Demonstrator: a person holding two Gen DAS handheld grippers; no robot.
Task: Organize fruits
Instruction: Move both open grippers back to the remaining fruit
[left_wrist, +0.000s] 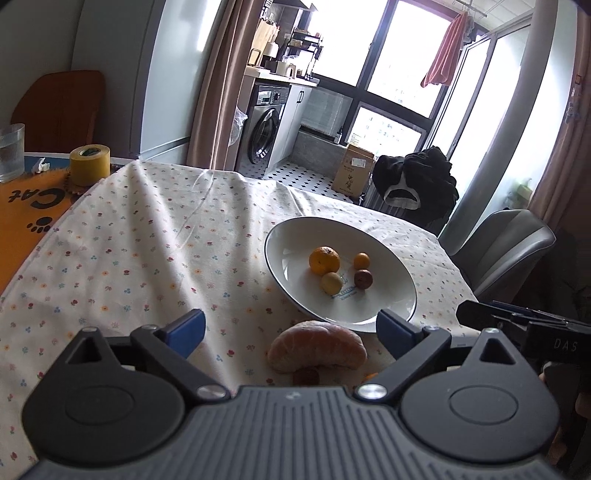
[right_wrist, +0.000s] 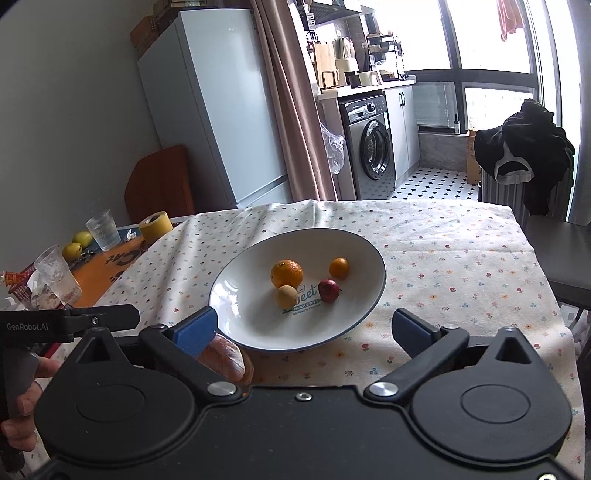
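Observation:
A white plate (left_wrist: 384, 306) (right_wrist: 243, 321) on the floral tablecloth holds an orange (left_wrist: 324, 260) (right_wrist: 286, 273), a small orange fruit (left_wrist: 361, 260) (right_wrist: 339, 267), a pale yellow fruit (left_wrist: 331, 283) (right_wrist: 287, 296) and a dark red fruit (left_wrist: 363, 278) (right_wrist: 328, 290). A bread roll (left_wrist: 316, 350) (right_wrist: 225, 360) lies on the cloth just in front of the plate. My left gripper (left_wrist: 291, 330) is open with the roll between its fingers, not touching. My right gripper (right_wrist: 304, 330) is open and empty over the plate's near rim.
At the left of the table are a yellow tape roll (left_wrist: 89, 165) (right_wrist: 156, 225), glasses (right_wrist: 103, 229) (right_wrist: 58, 275), two yellow-green fruits (right_wrist: 77, 245) and an orange mat (left_wrist: 26, 206). A grey chair (left_wrist: 506, 247) stands at the right.

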